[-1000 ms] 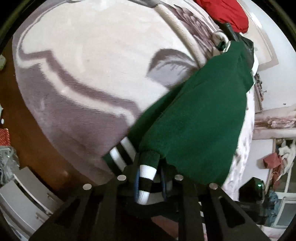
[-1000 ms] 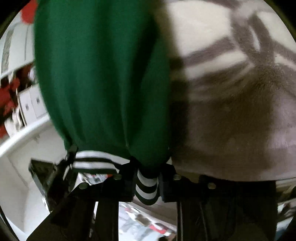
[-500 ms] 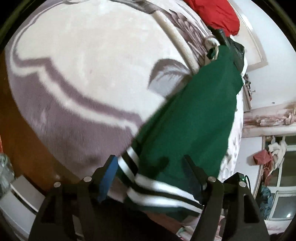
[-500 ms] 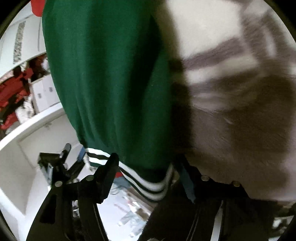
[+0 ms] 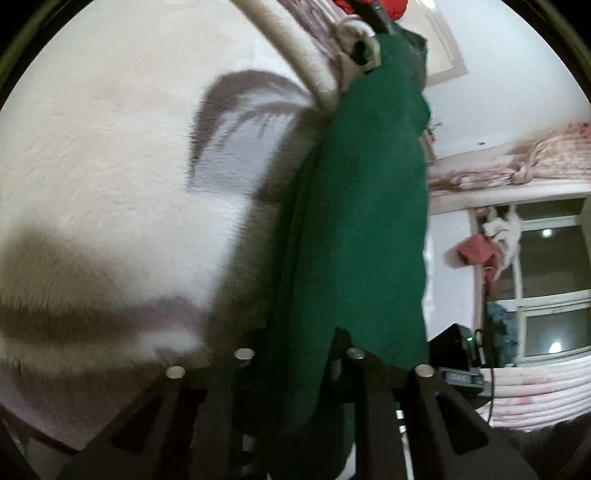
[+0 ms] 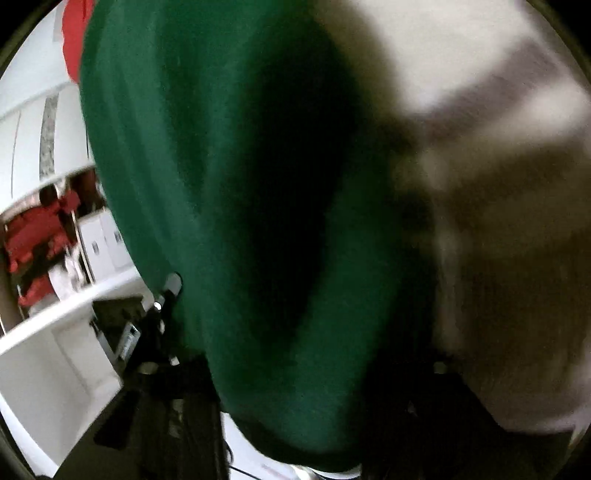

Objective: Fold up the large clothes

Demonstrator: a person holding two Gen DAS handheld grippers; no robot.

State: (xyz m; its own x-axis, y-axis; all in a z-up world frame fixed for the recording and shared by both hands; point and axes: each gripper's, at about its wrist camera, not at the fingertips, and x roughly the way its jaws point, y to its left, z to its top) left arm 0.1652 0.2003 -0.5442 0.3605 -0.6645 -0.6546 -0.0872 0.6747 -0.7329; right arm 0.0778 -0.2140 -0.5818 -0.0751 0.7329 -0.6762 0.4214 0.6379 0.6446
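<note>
A dark green garment point(image 5: 354, 229) hangs stretched between both grippers above a cream and mauve blanket point(image 5: 110, 147). In the left wrist view my left gripper point(image 5: 295, 365) has its fingers close together with the green cloth bunched between them. In the right wrist view the green garment point(image 6: 236, 206) fills the middle and drapes over my right gripper point(image 6: 291, 402). Its jaws stand wide apart and its fingertips are hidden under the cloth. The striped hem is out of sight.
A red cloth point(image 5: 369, 5) lies at the far end of the blanket. A window point(image 5: 546, 291) and hanging clothes are at the right. White shelves point(image 6: 55, 325) with red items stand to the left in the right wrist view.
Both grippers opened half a second ago, letting the striped hem slip. Now the left is closed on green cloth farther in, both have pushed forward, and the hem is gone from view.
</note>
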